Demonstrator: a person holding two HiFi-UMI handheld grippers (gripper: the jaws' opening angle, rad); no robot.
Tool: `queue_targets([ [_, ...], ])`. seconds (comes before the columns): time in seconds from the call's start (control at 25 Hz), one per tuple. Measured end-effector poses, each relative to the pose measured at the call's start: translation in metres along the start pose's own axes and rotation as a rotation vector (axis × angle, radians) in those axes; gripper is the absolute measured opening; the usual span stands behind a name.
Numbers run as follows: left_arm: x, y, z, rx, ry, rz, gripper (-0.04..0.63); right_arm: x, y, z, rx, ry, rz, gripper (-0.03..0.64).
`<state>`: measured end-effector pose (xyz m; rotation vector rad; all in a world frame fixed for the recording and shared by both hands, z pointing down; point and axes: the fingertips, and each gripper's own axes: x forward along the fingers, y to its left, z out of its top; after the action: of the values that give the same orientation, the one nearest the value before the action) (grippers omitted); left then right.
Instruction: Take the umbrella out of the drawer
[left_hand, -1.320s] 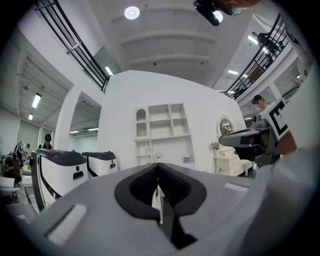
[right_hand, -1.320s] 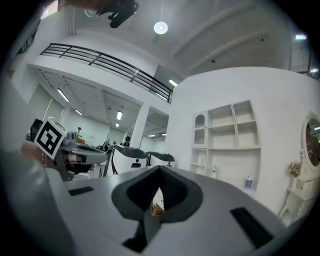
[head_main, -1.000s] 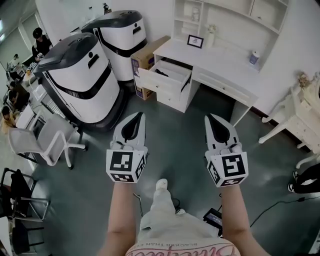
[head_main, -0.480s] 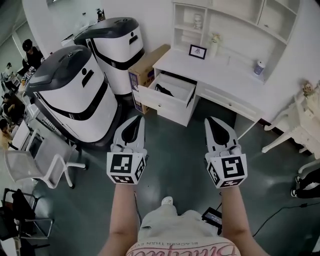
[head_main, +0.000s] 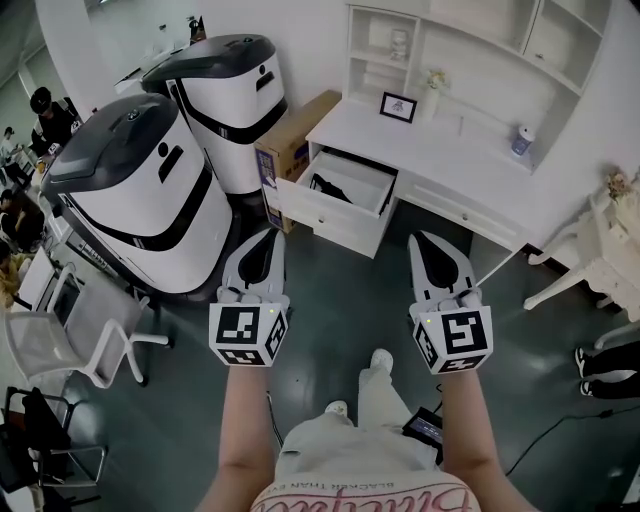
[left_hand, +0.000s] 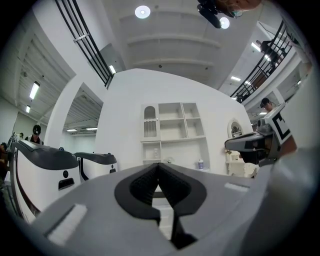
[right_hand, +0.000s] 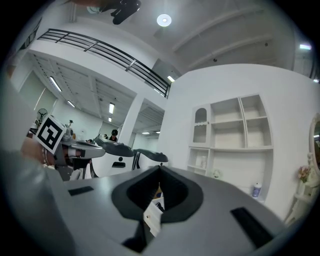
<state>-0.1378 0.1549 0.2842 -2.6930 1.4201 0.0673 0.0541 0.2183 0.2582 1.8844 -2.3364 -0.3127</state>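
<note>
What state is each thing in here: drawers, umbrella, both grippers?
Left desk drawer: pulled open.
Middle desk drawer: shut.
Umbrella: lying in the open drawer, untouched.
Left gripper: shut, empty.
Right gripper: shut, empty.

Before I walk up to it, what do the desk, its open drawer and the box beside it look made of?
The desk looks like white-painted wood or board, with a smooth matte top. The drawer has the same white finish, so it is probably the same material. The box looks like brown cardboard, with dull plain sides and a printed end.
</note>
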Motion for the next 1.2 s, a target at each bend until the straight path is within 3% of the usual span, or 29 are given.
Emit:
queue_targets([
  [0.56, 0.085, 0.033, -0.012, 0.026, -0.009, 0.032, 0.008, 0.099, -0.041, -0.014, 0.005, -0.036, 0.030, 0.008],
  [1.2, 0.277, 0.103, -0.037, 0.021, 0.035, 0.118, 0.008, 0.299, -0.135, -0.051, 0.062, -0.020, 0.143, 0.009],
])
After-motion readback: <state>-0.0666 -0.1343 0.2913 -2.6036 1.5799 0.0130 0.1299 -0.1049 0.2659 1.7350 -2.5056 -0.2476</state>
